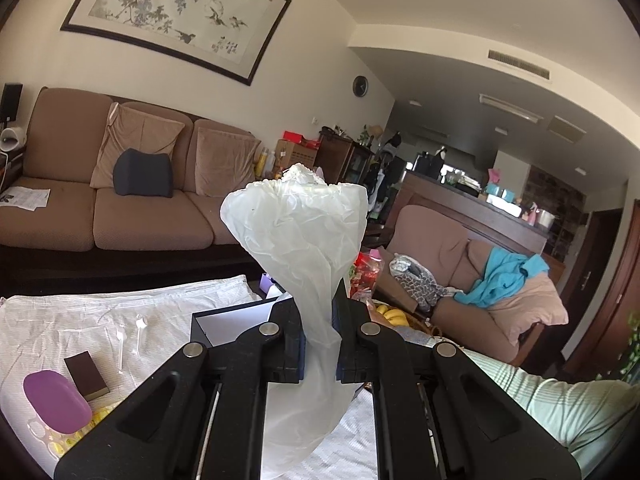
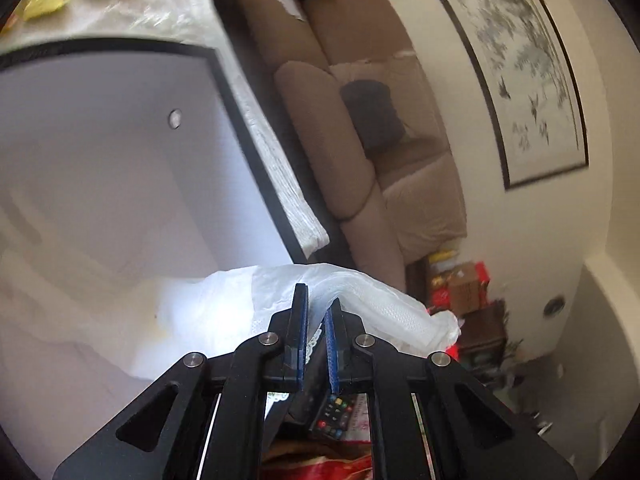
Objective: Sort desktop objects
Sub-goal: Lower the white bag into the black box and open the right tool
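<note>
Left gripper (image 1: 319, 334) clamps the narrow waist of a thin translucent plastic bag (image 1: 300, 240), which balloons upward above the jaws. Right gripper (image 2: 317, 342): fingers nearly together, pinching a fold of the same white film (image 2: 352, 292) over the black-rimmed white box (image 2: 120, 152). Judgement: bag is near weightless, limp, slippery, tears easily; hold gathered folds, not single film. On the near left of the tablecloth (image 1: 80, 316) lie a purple case (image 1: 56, 402) and a brown block (image 1: 86, 372); clear spoons (image 1: 138, 330) a little farther. Brown sofa (image 1: 120, 184) beyond.
</note>
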Demonstrator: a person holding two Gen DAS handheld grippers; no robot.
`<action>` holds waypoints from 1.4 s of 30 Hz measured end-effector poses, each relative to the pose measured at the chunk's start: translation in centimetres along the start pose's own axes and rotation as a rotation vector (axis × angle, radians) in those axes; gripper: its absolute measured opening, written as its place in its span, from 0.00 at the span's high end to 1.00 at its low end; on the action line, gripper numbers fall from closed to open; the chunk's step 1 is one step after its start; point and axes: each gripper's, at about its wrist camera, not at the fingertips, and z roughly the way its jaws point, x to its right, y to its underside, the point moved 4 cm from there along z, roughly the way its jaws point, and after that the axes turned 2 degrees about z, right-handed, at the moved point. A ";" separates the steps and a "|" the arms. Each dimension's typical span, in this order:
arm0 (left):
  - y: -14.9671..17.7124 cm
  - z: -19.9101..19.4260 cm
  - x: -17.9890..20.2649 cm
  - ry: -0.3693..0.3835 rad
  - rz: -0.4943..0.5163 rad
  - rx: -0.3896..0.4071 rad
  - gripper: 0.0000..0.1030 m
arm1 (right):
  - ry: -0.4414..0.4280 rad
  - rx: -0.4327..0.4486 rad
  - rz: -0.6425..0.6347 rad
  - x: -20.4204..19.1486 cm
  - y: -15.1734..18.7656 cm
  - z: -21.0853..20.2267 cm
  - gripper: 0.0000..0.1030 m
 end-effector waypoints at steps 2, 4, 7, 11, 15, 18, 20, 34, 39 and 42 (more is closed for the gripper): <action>0.2 -0.3 -0.1 -0.001 -0.008 0.005 0.91 | -0.020 0.018 -0.182 -3.3 0.8 -0.5 0.93; 0.5 -0.5 -0.4 -0.005 -0.012 0.002 0.91 | -0.054 0.034 -0.369 -6.7 2.2 -1.2 0.93; 0.9 -0.4 -0.7 -0.012 -0.014 -0.013 0.91 | -0.117 0.069 -0.573 -10.2 4.6 -2.4 0.83; 1.2 -0.1 -0.8 -0.011 -0.018 -0.024 0.91 | -0.218 0.044 -0.462 -9.1 6.3 -3.6 0.27; 1.3 -0.2 -0.8 0.001 -0.030 -0.018 0.91 | -0.342 -0.007 -0.140 -3.9 6.6 -3.8 0.40; 1.2 -0.1 -0.8 0.004 -0.038 -0.012 0.91 | -0.397 0.003 0.207 1.8 5.9 -3.1 0.61; 1.1 0.0 -0.6 0.005 -0.041 -0.006 0.91 | -0.459 0.011 0.469 5.0 4.9 -1.9 0.70; 1.4 0.2 -0.4 0.028 -0.038 -0.006 0.91 | -0.894 -0.101 0.706 -1.9 -4.4 1.5 0.77; 1.9 0.2 -0.4 0.036 -0.049 -0.007 0.91 | -0.854 -0.066 0.667 -2.9 -6.1 1.3 0.38; 2.0 0.1 -0.6 0.028 -0.051 -0.016 0.91 | -0.806 -0.134 0.532 -6.1 -6.9 2.3 0.54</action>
